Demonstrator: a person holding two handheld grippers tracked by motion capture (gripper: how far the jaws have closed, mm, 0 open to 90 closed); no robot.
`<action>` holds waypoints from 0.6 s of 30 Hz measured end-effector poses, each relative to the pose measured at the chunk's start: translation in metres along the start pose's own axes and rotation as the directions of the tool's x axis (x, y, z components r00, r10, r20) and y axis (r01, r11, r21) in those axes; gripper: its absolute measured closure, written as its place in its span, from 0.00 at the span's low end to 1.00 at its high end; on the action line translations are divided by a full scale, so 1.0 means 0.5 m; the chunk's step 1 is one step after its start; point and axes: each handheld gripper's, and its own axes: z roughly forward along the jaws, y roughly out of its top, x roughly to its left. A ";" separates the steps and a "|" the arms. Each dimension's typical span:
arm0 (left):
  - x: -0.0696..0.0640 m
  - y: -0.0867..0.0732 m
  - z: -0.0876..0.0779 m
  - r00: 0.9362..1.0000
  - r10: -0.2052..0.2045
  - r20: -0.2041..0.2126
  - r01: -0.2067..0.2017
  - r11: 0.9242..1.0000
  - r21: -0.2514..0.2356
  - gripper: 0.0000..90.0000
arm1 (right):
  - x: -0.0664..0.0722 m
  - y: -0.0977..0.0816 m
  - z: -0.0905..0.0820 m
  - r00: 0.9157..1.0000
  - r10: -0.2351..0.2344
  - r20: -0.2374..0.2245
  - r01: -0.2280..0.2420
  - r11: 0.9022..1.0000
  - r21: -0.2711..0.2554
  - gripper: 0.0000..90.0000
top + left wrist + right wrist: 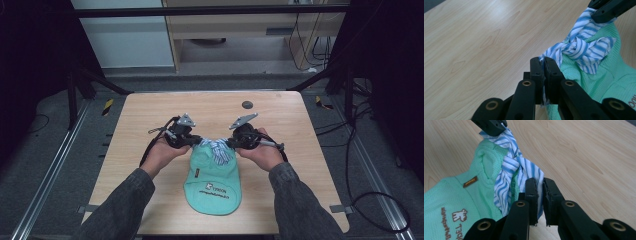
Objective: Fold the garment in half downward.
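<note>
**A:** What lies on the table?

**B:** A small mint-green knitted garment [212,177] lies flat on the light wooden table [140,125], near the middle and toward the person's edge. It has a waffle-like knit, a small brown label [470,182] sewn near the neck, and brown print with a little animal figure and lettering lower down. The lettering is too small to read with confidence. At its far end, by the neck, sits a blue-and-white striped cloth strip [218,148] — twisted into a knot in the middle, its two ends spreading out to either side.

**A:** And the hands?

**B:** Two forearms in dark grey sleeves come in from the near edge. The left gripper [194,141] is at the left end of the striped strip, the right gripper [231,144] at the right end, the knot between them.

**A:** Are the jaws holding anything?

**B:** Yes. In the left gripper view the left gripper [544,62] has its two black jaws pressed together on an end of the striped cloth, which pokes out at the tips. In the right gripper view the right gripper [539,183] has its jaws clamped on the other end — a narrow gap between them is taken up by the fabric.

**A:** Anything else?

**B:** A small dark round disc [247,104] is set in the tabletop, well beyond the garment.
</note>
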 end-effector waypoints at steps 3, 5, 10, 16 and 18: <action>0.001 0.004 -0.006 1.000 0.004 -0.003 -0.004 1.000 -0.004 0.96 | 0.001 0.005 -0.004 1.000 -0.008 0.002 0.008 1.000 -0.004 0.92; 0.001 0.008 -0.011 1.000 0.008 -0.007 -0.008 1.000 -0.008 0.96 | 0.002 0.011 -0.008 1.000 -0.018 0.001 0.018 1.000 -0.007 0.92; 0.003 0.024 -0.025 0.999 0.031 -0.021 -0.032 0.999 -0.011 0.96 | 0.000 0.022 -0.018 1.000 -0.030 0.005 0.030 0.999 -0.014 0.92; 0.005 0.041 -0.038 0.998 0.045 -0.036 -0.045 0.999 -0.019 0.96 | -0.002 0.038 -0.032 0.999 -0.044 0.015 0.044 0.999 -0.022 0.92; 0.006 0.045 -0.042 0.998 0.052 -0.039 -0.053 0.998 -0.019 0.96 | -0.002 0.041 -0.036 0.999 -0.047 0.018 0.047 0.998 -0.028 0.92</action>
